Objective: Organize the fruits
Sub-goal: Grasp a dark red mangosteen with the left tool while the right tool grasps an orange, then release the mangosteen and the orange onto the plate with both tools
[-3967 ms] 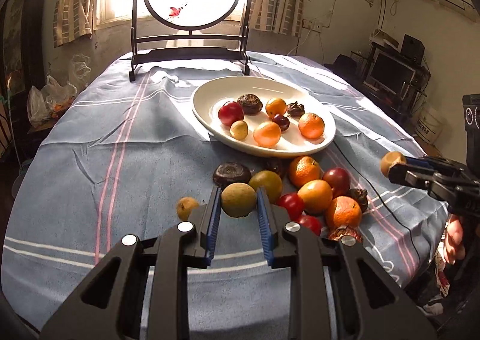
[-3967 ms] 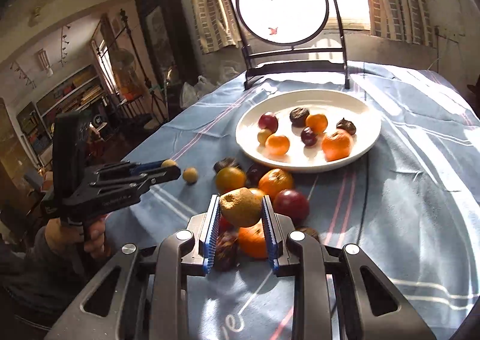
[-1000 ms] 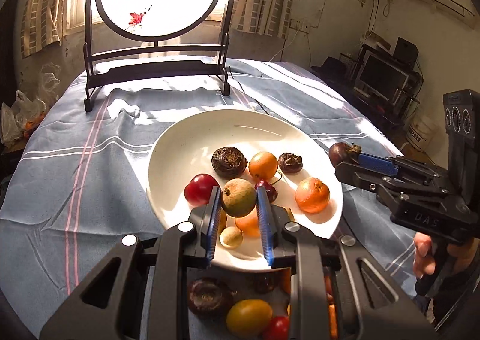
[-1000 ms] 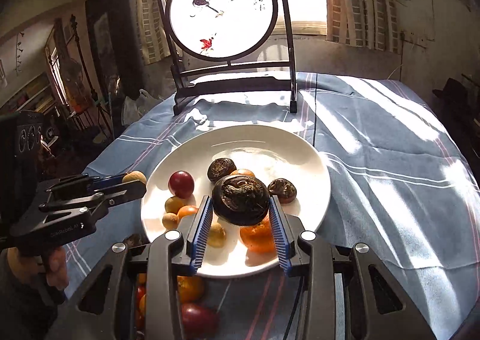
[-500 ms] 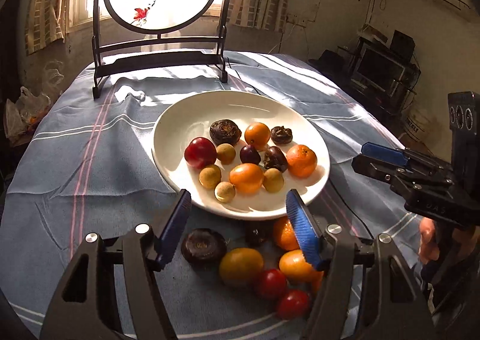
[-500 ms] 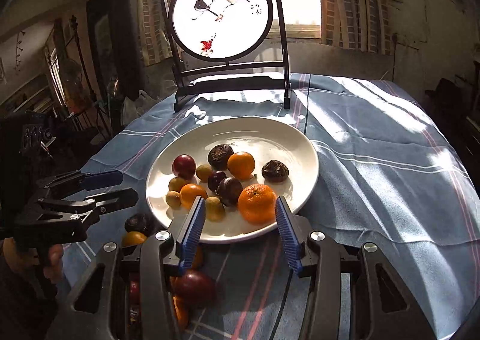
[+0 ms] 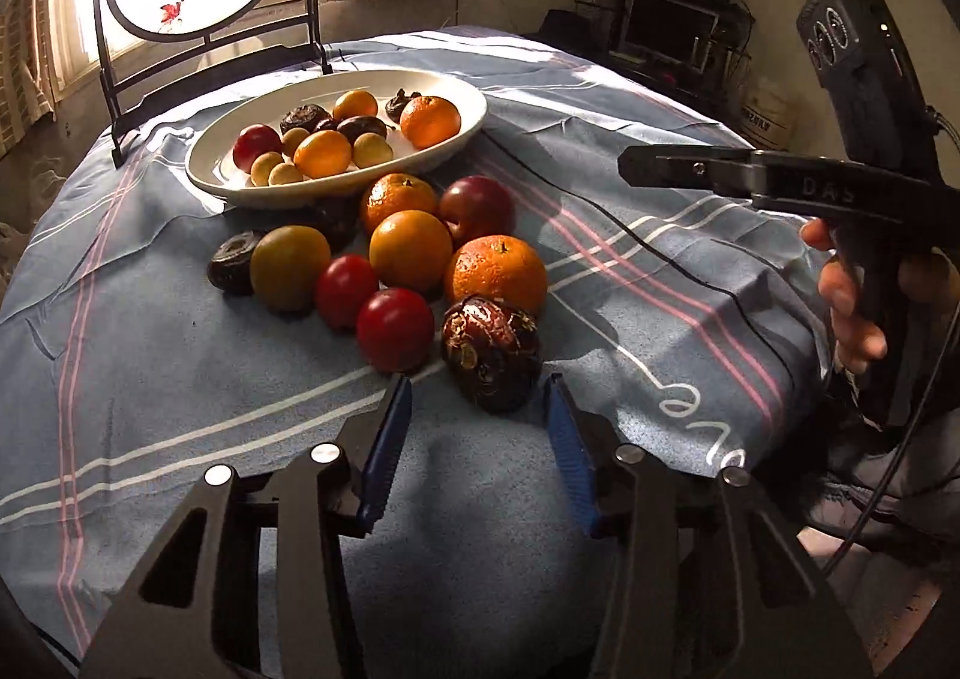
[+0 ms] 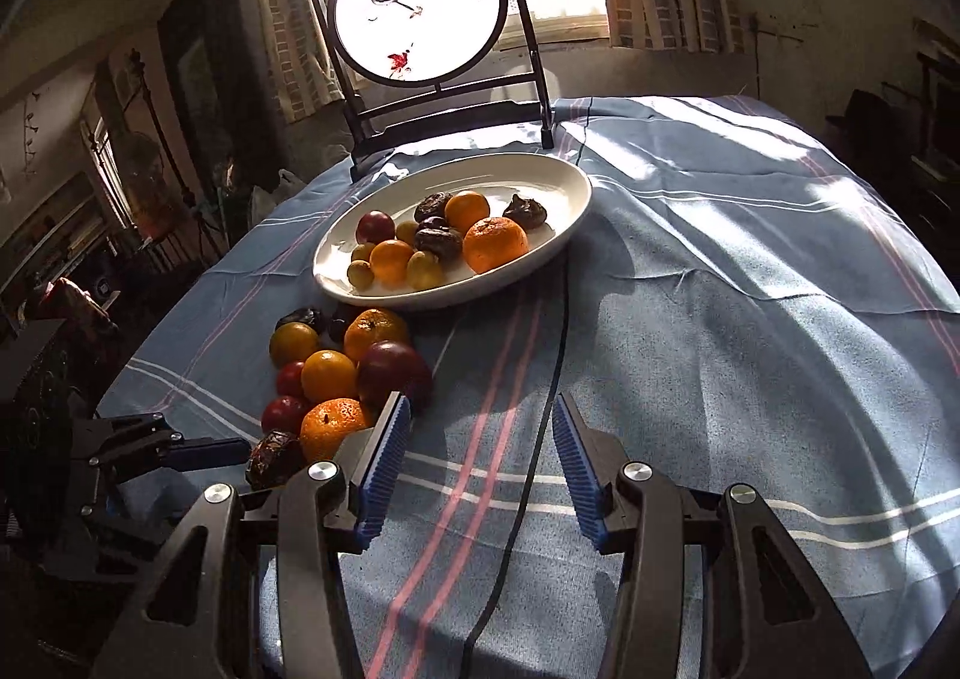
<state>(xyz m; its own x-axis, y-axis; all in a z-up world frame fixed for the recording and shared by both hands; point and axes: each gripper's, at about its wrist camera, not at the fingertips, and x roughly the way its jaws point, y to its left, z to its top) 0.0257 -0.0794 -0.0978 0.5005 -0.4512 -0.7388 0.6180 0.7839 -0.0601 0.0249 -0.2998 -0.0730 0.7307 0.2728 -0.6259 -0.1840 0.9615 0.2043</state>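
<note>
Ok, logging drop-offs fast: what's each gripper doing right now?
Left gripper: open, empty, jaws just narrowing, dark wrinkled fruit just ahead.
Right gripper: open, empty, over the tablecloth.

Both tongs (image 7: 477, 427) are black-framed, with ribbed blue pads (image 8: 384, 463), silver screws and embossed "DAS" lettering.

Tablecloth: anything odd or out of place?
A thin black cable lies across the cloth, running from the plate toward the near edge, right beside the loose fruit pile. A claw could snag it. Nothing is spilled or visibly damaged.
</note>
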